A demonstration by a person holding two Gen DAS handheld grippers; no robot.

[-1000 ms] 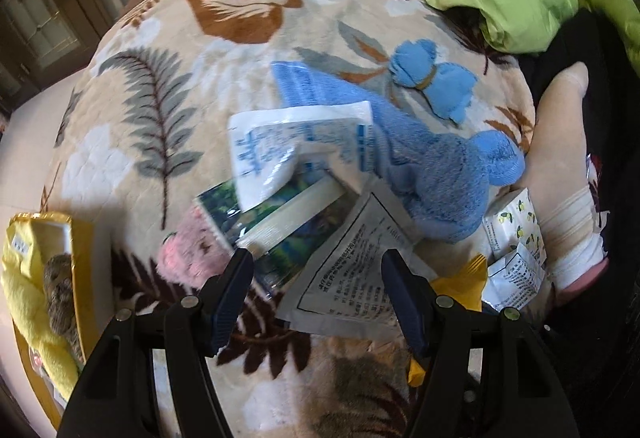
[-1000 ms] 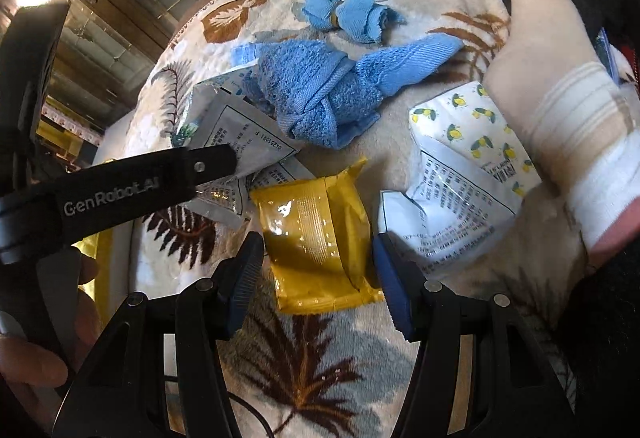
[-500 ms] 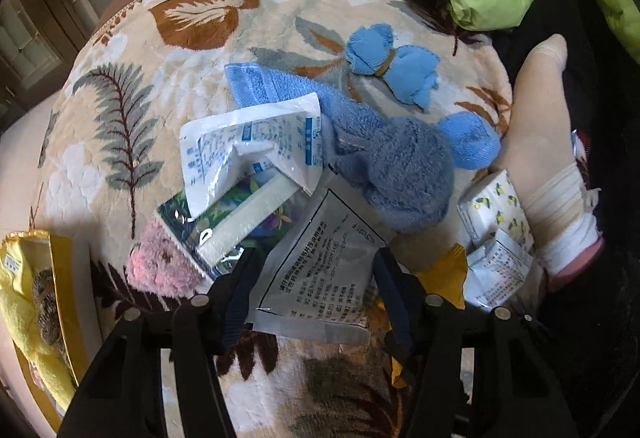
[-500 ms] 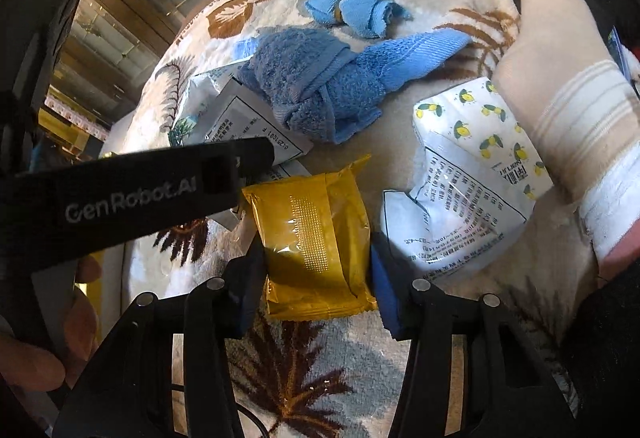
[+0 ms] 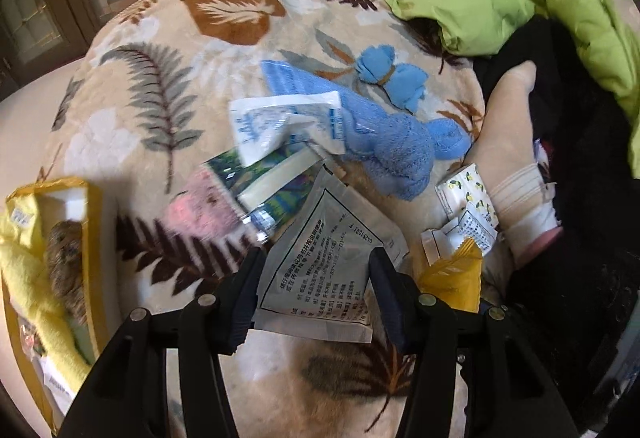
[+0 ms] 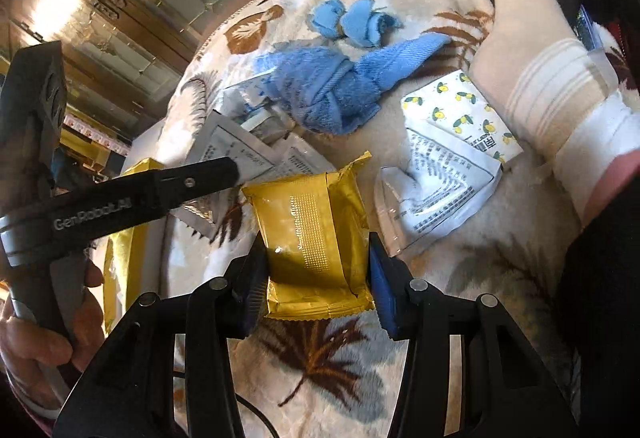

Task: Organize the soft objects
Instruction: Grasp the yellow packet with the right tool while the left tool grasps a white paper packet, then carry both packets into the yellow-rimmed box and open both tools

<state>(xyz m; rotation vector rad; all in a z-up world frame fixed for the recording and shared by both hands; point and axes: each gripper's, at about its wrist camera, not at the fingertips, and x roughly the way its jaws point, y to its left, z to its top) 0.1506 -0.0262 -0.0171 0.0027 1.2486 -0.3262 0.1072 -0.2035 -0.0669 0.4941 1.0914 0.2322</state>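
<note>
Gold foil packet (image 6: 316,238): a puffed, shiny yellow wrapper sits between the pads of the right claw (image 6: 316,274), its long axis running away from the claw along the fingers, crimped end toward the camera.
Right claw state: about half open and closing, both pads against the packet's long sides; it looks gripped.
White printed sachet (image 5: 324,274): a flat paper pouch with black text lies between the pads of the left claw (image 5: 312,294), its near end at the fingers, the long axis tilting up and right across the bed.
Left claw state: partly open and closing; the pads meet the sachet's edges, so I judge it held.
Which hand is nearer: each claw has its own packet straight ahead; the two grips sit just beside each other, the gold corner showing at the left claw's right pad.
Fleece leaf-print blanket (image 5: 160,50): carries everything.
Lemon-print white wrapper (image 6: 452,158): right of the gold packet, untouched.
Blue knotted terry towel (image 5: 396,154): beyond the packets, lying crosswise.
Small blue cloth bow (image 6: 352,22): farther back.
Yellow open bag (image 5: 52,254): far left, a likely drop place, with soft yellow things in it.
</note>
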